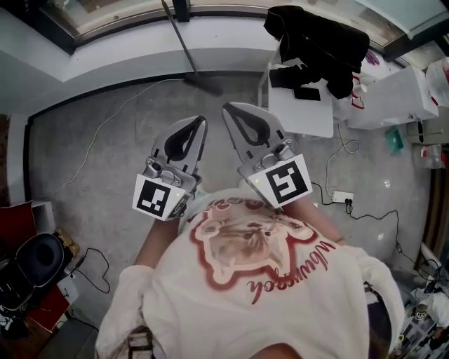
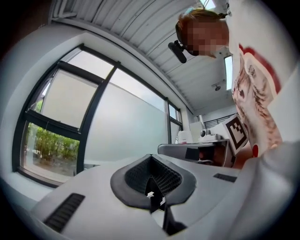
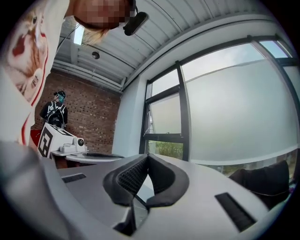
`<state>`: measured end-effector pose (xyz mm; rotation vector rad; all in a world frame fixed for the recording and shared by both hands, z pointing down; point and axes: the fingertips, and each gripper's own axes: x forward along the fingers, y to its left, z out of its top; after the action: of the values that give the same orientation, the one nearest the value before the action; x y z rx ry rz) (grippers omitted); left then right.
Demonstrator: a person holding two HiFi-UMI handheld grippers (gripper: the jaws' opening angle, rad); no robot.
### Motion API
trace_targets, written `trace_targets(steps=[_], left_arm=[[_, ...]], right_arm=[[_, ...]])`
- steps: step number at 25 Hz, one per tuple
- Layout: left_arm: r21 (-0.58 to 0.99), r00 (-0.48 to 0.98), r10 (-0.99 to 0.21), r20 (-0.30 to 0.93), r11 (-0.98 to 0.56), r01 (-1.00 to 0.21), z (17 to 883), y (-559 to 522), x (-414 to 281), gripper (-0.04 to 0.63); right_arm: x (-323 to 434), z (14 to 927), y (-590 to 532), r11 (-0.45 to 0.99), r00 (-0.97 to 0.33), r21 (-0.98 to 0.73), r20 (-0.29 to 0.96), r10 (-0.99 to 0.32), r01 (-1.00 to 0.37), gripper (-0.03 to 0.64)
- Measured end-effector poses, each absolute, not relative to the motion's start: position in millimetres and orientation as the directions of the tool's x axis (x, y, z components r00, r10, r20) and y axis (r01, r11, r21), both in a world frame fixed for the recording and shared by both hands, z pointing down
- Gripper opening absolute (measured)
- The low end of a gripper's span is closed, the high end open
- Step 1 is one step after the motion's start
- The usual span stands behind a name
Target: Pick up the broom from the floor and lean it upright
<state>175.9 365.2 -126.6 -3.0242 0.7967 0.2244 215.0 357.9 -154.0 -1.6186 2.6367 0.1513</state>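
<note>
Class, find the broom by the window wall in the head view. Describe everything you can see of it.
The broom has a thin, dark, straight handle and a flat dark head. It stands tilted, head down on the grey floor at the foot of the white wall, handle slanting up across it towards the window; its top runs out of the picture. The left tongs and right tongs, both shut, are apart from it.

Two grippers (image 1: 201, 120) (image 1: 226, 108); one broom (image 1: 184, 45); one white table (image 1: 303, 109); one black jacket (image 1: 316, 35).
</note>
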Motion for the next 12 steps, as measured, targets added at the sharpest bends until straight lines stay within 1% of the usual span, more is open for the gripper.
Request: trace_targets(steps=[3,12], left_arm=[[0.001,0.862,-0.489,-0.132,-0.870,-0.494,-132,366,181,0.020],[0.039,0.841,-0.527,-0.120,-0.849,-0.527,-131,359,163,0.020]], right_arm=[[217,-160,358,0.454,-0.458,0.064,-0.112,-0.882,-0.889,0.025],[193,-155,353,0.483,-0.487,0.063,-0.104,-0.867,-0.873,0.025]])
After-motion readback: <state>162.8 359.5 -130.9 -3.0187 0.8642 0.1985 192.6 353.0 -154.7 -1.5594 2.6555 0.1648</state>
